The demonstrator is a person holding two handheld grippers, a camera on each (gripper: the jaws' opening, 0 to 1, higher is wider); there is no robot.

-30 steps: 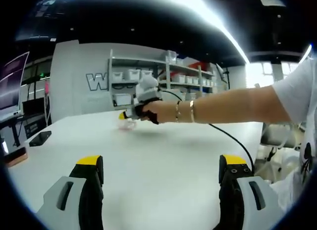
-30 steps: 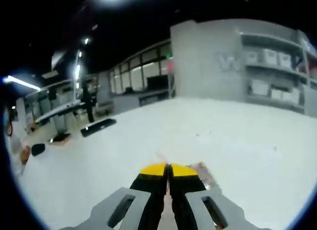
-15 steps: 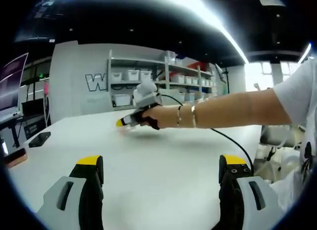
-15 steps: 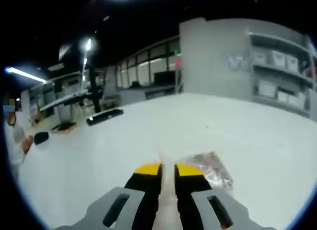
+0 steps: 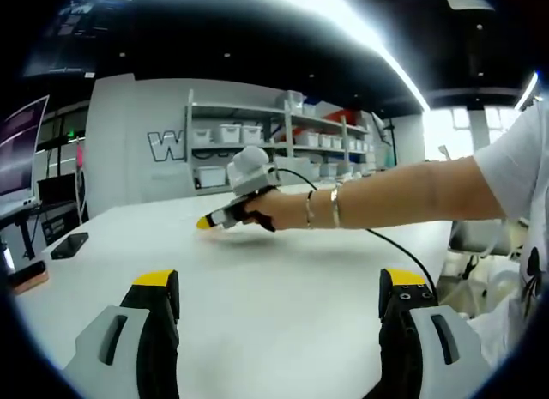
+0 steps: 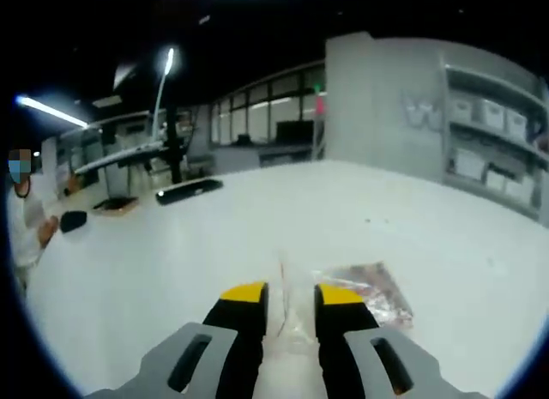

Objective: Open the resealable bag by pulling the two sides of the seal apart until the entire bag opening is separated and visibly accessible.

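A bright ceiling light strip (image 5: 377, 47) arcs across the top of the left gripper view, blown out to pure white, and a window (image 5: 455, 124) at right glares just as hard. The white table (image 5: 283, 287) is evenly lit, with a soft shadow under the outstretched arm (image 5: 403, 189). Shelves (image 5: 283, 137) bend with the fisheye curve near the edges. The right gripper view is softer and slightly blurred throughout; a light strip (image 6: 51, 111) glows at left and a second (image 6: 167, 64) streaks overhead against a dark ceiling. The clear bag (image 6: 356, 287) catches faint sheen on the table (image 6: 214, 244). Distant desks (image 6: 129, 159) are hazy.
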